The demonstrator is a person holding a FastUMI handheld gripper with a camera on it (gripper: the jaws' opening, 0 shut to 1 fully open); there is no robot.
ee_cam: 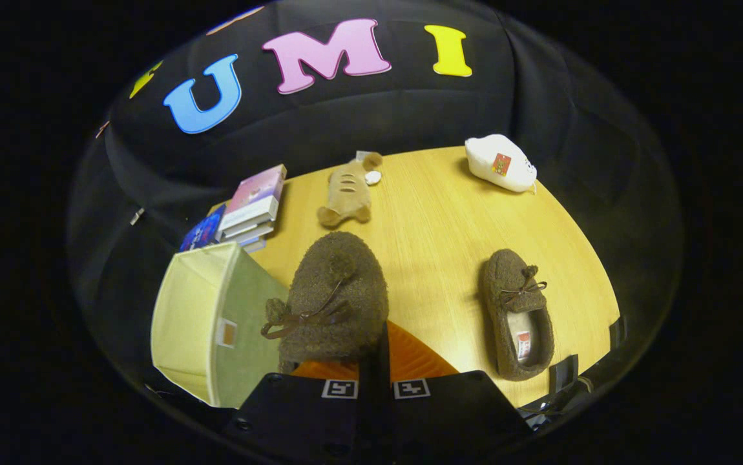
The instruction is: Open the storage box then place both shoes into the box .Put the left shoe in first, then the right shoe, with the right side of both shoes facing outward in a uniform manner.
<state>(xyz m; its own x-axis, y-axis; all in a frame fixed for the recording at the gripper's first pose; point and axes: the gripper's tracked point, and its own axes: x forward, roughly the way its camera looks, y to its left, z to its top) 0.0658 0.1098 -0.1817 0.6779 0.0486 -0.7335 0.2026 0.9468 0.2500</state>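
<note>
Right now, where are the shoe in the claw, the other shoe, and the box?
held shoe (336, 290), gripper view, fuzzy toe top.
other shoe (517, 310), gripper view, its bow.
storage box (184, 316), gripper view, inner wall.

The brown slipper of fuzzy, nubby fleece (336, 294) held at the tool (375, 361) has a smooth brown lace; the second brown fleece slipper (517, 313) shows a pale cloth lining. The pale green storage box (207, 323) looks like matt woven cloth. The yellow wood-grain surface (436, 219) is smooth with a faint sheen.
</note>
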